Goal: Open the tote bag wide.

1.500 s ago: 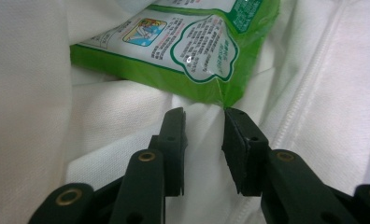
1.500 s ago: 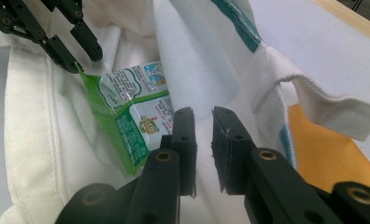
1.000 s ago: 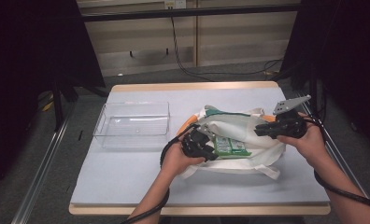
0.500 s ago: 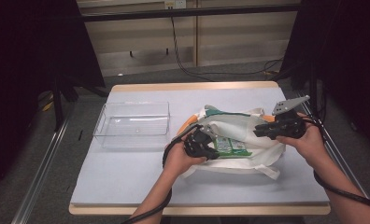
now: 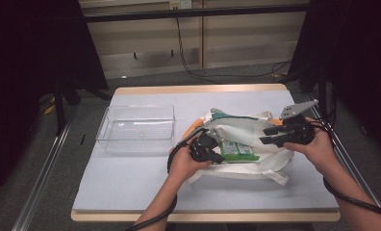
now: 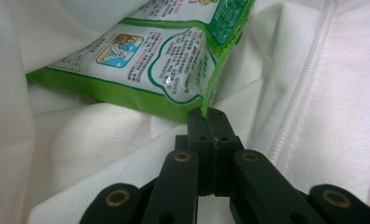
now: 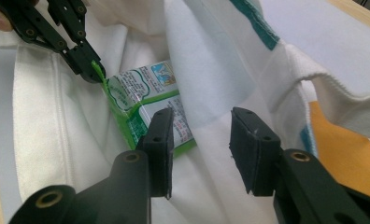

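Note:
A white tote bag [image 5: 248, 126] lies open on the table's right half. Inside it rests a green and white packet [image 5: 236, 151]. My left gripper [image 5: 218, 158] is shut on that packet's corner; in the left gripper view the jaws [image 6: 212, 115] meet on the green edge of the packet [image 6: 150, 60], with the bag's cloth [image 6: 314, 93] around it. My right gripper [image 5: 265, 135] sits at the bag's right side. Its jaws [image 7: 202, 116] have just been opening and stand apart over the bag's cloth [image 7: 211, 56], pressing on nothing. The right gripper view also has the packet [image 7: 141, 93] and the left gripper [image 7: 90, 70].
A clear plastic bin [image 5: 104, 131] stands empty on the table's left half. Something orange [image 5: 196, 126] lies under the bag [image 7: 342, 144]. The bag has a teal stripe [image 7: 253, 18]. Cables trail from both grippers toward the front edge.

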`<state>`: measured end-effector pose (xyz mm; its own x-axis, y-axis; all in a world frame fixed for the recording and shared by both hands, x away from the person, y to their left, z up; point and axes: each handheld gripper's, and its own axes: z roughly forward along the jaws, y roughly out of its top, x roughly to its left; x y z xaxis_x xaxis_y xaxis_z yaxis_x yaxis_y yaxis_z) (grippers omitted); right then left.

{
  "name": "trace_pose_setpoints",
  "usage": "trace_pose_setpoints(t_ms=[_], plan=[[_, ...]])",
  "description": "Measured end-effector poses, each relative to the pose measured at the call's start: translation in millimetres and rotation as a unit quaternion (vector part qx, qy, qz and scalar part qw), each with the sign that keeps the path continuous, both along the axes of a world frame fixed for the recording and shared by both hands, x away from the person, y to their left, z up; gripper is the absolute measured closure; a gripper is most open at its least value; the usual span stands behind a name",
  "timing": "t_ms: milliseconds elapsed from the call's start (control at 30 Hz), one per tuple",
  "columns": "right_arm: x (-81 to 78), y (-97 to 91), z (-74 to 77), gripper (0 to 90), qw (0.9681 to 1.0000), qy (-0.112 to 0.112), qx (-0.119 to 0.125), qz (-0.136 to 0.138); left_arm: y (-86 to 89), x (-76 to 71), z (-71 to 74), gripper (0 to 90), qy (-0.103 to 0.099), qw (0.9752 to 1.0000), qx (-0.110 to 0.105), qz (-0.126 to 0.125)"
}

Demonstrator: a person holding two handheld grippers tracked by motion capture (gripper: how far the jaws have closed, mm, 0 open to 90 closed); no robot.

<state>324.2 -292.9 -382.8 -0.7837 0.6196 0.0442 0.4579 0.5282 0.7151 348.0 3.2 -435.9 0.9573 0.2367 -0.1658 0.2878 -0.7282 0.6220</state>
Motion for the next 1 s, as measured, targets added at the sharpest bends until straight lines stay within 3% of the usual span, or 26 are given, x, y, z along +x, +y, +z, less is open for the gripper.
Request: trace_pose_setpoints(t_ms=[367,733,1000], plan=[[-4.4,5.9,4.5,51.4,0.9997,-0.005,0.001,0.024,1.3,3.3,20.8,90.0,0.004,0.9998,-0.019,0.007],[-7.2,7.9,6.1,45.0,0.9992,-0.009,0.002,0.039,-0.3,8.0,42.8,90.0,0.0,0.9995,-0.025,0.017],[-8.3,12.2,7.0,36.6,0.9984,-0.008,0.002,0.056,4.7,13.9,60.8,90.0,-0.005,0.9987,-0.041,0.03]])
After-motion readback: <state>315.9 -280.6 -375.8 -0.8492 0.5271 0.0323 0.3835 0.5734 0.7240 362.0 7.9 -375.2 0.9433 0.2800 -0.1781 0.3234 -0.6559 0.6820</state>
